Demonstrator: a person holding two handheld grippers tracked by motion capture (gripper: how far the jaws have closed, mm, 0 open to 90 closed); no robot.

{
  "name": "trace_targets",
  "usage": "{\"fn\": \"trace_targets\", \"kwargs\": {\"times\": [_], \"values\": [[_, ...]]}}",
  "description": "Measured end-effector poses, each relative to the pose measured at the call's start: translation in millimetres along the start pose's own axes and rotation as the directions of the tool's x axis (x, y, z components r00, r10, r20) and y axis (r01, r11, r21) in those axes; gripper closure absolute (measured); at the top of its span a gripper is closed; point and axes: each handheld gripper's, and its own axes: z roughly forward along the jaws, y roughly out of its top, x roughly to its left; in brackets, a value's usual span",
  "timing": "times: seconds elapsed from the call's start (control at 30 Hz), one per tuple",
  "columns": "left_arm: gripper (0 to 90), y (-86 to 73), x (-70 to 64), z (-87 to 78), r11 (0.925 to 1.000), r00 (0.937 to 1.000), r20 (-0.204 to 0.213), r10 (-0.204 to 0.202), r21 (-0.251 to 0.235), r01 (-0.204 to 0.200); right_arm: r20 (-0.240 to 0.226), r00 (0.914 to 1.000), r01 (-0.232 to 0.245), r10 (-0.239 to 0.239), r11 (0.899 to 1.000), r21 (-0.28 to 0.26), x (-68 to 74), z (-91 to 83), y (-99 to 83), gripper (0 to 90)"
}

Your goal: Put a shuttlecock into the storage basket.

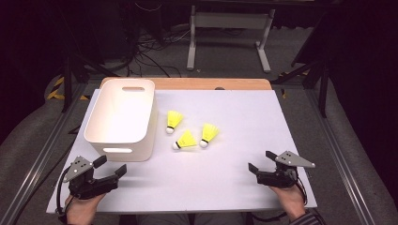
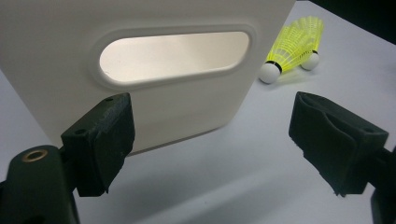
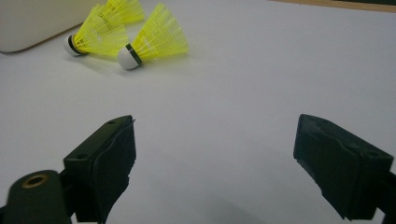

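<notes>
- In the left gripper view the white bin [image 2: 154,70] is cut off at the top and left edges.
- One shuttlecock [image 2: 310,42] lies partly hidden behind another [image 2: 285,51].

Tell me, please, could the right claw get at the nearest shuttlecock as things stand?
Probably yes. The right claw is open, and bare white table lies between it and the nearest shuttlecock. The bin stands off to the far side.

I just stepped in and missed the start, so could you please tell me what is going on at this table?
A person holds a claw in each hand at the near edge of the white table. The left claw and right claw are both open and empty. Three yellow shuttlecocks lie untouched beside a white bin.
</notes>
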Motion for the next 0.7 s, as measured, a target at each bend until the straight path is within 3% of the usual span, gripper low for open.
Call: {"fn": "trace_targets", "kwargs": {"times": [0.7], "values": [[14.3,1.0,-2.8,0.7,1.0000,0.9999,0.008,-0.007,0.005,0.007,-0.005,1.0000,0.006,-0.006,1.000,0.008,0.7,0.6,0.1,13.4]]}}
